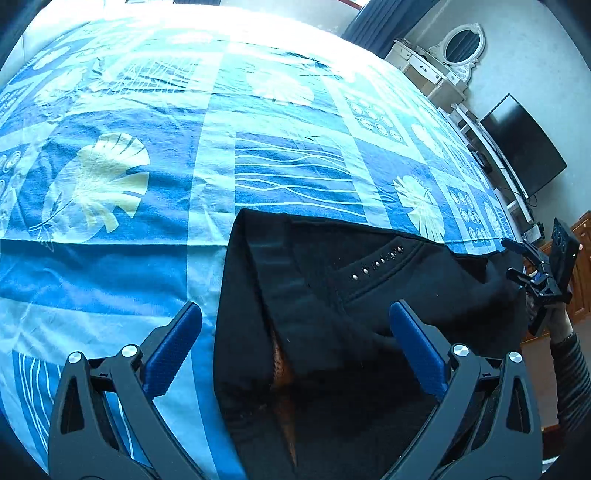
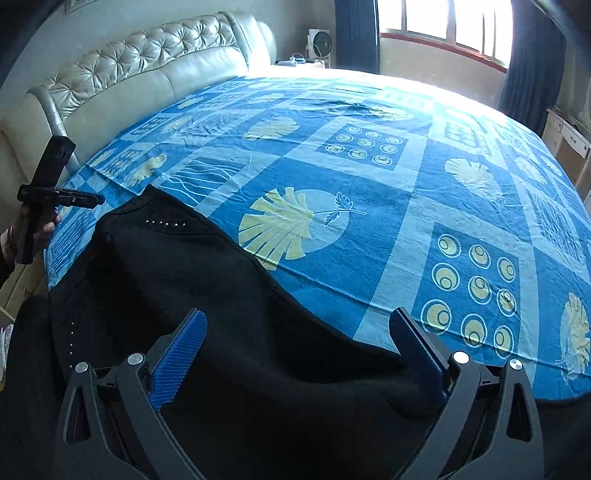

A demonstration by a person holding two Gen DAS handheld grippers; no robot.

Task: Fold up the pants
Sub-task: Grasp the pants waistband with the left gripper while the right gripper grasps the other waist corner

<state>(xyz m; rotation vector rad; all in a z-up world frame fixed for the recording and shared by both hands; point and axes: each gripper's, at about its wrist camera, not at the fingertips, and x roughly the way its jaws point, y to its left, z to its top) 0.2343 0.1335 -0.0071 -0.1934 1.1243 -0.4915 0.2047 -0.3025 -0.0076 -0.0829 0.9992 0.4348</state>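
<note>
**Operator A:** Starting at my left gripper [image 1: 295, 325]: its 2 blue-padded fingers [image 1: 173, 347] stand wide apart, released, gripping nothing. The pants [image 1: 332, 295] lie under and between them, with the left finger over the bedsheet [image 1: 110, 266] just beside the cloth's edge and the right finger over the black fabric.

**Operator B:** And the other side?

**Operator A:** My right gripper [image 2: 297, 332] is spread just as wide, nothing clamped. Its left finger [image 2: 181, 354] sits over the black cloth; the right finger is near the dark edge where the fabric meets the sheet. I cannot tell whether either pad touches the cloth.

**Operator B:** Where exactly are the pants?

**Operator A:** At the near edge of the bed, the waist end towards the left wrist view, opened enough to show a brownish lining [image 1: 282, 373] inside. A curved row of small silver studs [image 1: 376, 263] marks a pocket seam. The rest of the blue leaf-and-circle patterned sheet stretches away bare.

**Operator B:** Anything further out?

**Operator A:** From the right wrist view, a tufted cream headboard [image 2: 147, 62] on the left and a bright window [image 2: 443, 26] with dark curtains. From the left wrist view, an oval mirror [image 1: 461, 46] on a dresser and a dark screen [image 1: 524, 144] against the wall.
</note>
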